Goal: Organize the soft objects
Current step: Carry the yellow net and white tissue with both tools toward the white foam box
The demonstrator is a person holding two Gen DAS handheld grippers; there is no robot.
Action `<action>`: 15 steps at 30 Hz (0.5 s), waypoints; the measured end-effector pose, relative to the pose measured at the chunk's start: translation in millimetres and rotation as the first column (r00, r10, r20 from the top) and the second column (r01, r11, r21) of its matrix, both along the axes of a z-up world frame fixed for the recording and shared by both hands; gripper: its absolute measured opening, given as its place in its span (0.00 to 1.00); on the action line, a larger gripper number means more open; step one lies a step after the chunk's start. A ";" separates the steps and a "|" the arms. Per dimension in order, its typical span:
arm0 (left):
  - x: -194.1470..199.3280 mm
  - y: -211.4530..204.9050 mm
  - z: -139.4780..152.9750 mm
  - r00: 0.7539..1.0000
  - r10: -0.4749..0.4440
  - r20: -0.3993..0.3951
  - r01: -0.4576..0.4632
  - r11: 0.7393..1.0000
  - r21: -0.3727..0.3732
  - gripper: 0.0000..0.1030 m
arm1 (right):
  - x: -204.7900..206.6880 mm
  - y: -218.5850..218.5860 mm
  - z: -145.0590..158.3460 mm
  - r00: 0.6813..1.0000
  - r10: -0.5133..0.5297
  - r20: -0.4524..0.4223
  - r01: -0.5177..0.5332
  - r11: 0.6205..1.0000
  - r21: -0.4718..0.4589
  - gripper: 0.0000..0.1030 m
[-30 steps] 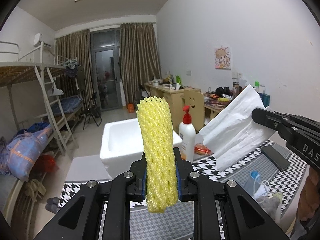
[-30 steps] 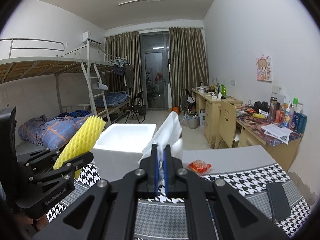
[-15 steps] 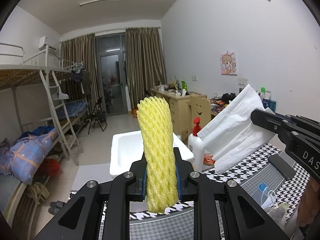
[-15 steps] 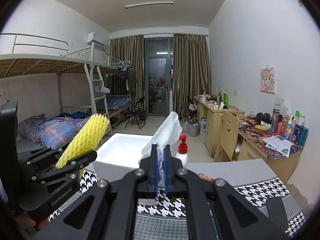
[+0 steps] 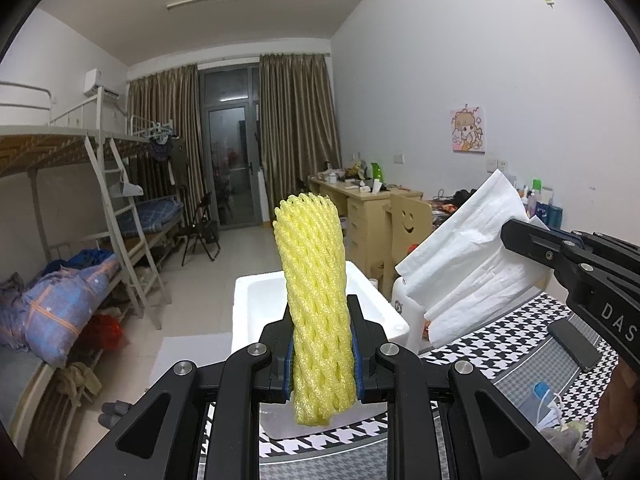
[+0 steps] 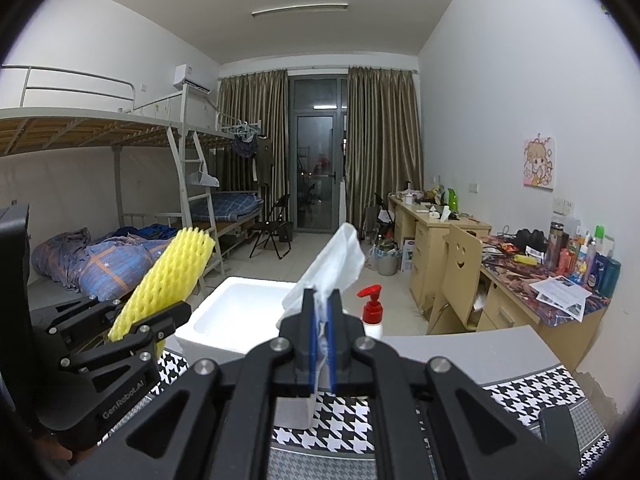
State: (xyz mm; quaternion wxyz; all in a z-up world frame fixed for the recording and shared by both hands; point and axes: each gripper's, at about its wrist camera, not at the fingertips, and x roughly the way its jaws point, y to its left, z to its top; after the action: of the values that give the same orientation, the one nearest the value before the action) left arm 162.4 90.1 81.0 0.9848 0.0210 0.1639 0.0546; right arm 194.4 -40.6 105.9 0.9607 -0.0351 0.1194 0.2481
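Yellow foam net sleeve (image 5: 316, 312) clamped upright in the left claw (image 5: 320, 354), squeezed between the blue pads. White folded tissue sheets (image 6: 326, 270) pinched thin in the right claw (image 6: 320, 346), fanning up above the closed fingers. Both carried in the air, just short of the white foam box (image 6: 236, 312).

Compared with a second ago: both claws raised and tilted up, more ceiling and back wall in sight, less of the worktop; box now lower in both views, grips unchanged. Probably means the carry toward the box is under way, with neither soft item dropped in yet; a lowering and release over the box opening likely to come.

Beside the box, a white pump bottle with red top (image 6: 372, 314). Below, a worktop with a black-and-white houndstooth mat (image 5: 500, 338), a dark phone (image 5: 574, 342) lying flat, a blue face mask (image 5: 546, 402) near the right edge of the left view.

Beyond: dorm room, bunk bed with ladder (image 5: 120, 216) and blue bedding on the left, brown curtains around a glass door (image 5: 232, 164), wooden desks and a smiley-backed chair (image 6: 460, 264) on the right, a cartoon picture (image 5: 468, 130) on the white wall.
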 end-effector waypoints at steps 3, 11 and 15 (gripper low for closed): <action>5.5 2.3 1.0 1.000 0.009 0.001 -0.009 1.000 0.001 0.22 | 2.9 3.3 3.2 1.000 -0.003 0.003 0.003 1.000 -0.001 0.07; 19.2 12.9 -0.7 0.999 0.033 -0.010 -0.033 0.999 -0.001 0.22 | 12.6 15.0 8.9 1.000 -0.010 0.004 0.010 1.000 -0.002 0.07; 25.8 16.5 -0.7 0.999 0.047 -0.010 -0.047 0.999 0.002 0.22 | 21.4 21.6 7.6 1.000 -0.006 -0.019 0.006 1.000 -0.007 0.07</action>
State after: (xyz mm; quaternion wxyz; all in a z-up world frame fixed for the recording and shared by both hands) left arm 188.2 106.6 80.3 0.9824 0.0183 0.1690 0.0779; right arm 215.8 -19.0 113.5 0.9601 -0.0357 0.1296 0.2453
